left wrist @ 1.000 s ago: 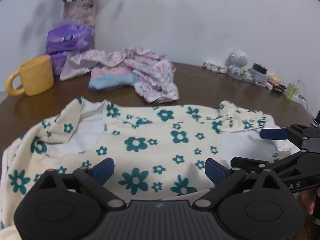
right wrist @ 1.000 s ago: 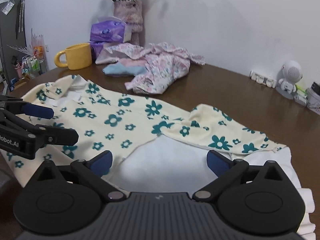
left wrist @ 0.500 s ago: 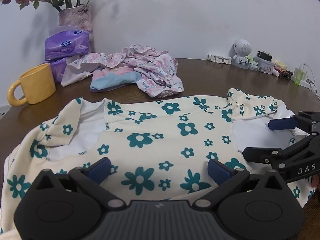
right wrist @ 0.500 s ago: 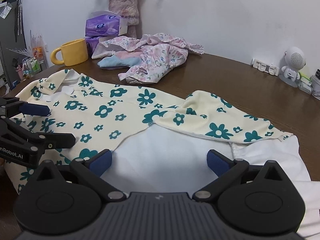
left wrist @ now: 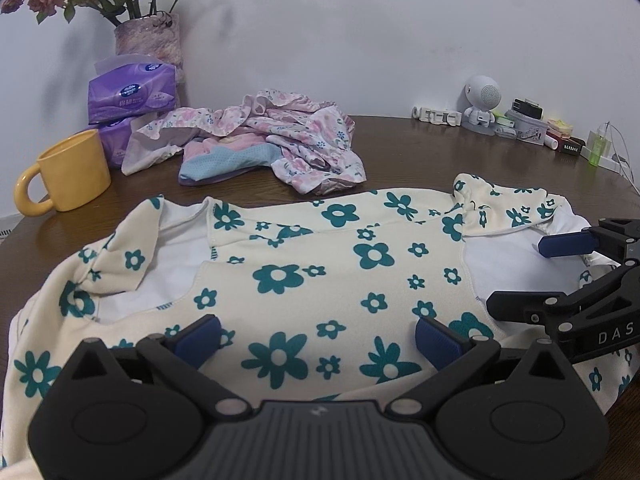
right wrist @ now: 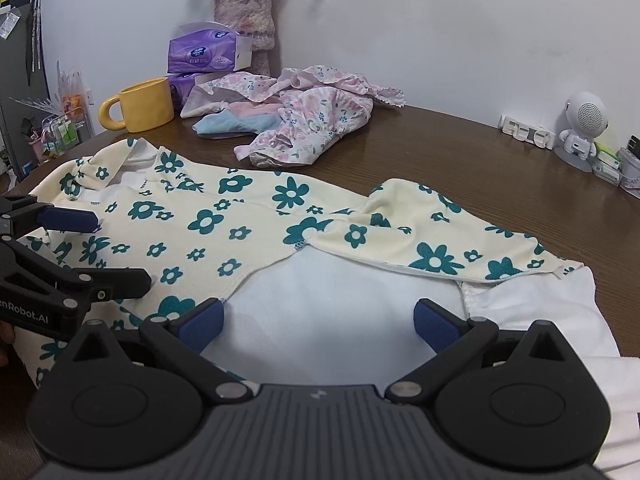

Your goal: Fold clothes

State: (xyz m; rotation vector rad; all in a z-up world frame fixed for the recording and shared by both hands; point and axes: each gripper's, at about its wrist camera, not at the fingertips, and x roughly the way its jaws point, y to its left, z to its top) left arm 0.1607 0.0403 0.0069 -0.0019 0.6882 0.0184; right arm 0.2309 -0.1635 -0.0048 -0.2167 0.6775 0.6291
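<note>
Two sets of jaws, both mine, both spread wide with nothing between the pads: my left gripper (left wrist: 318, 340) hovers over the near hem of the flowered garment (left wrist: 320, 264), my right gripper (right wrist: 316, 322) over the white inner lining beside the turned-over sleeve (right wrist: 436, 244). A second ago I sat lower and closer to the cloth; since then both of my views have risen and drawn back, so more of the garment and worktop (right wrist: 460, 152) shows. I judge that one flattening pass is over and I am backing off to pick the next grasp, with no fold line made yet. The garment lies spread along the near edge of the worktop, both sleeves flipped inward, white lining exposed. At the far edge sit a pink crumpled pile (left wrist: 280, 136) and a yellow mug (left wrist: 68, 176). Hidden from me: the hem beneath my own bodies, and the garment's right end, cut off in my left view.
</note>
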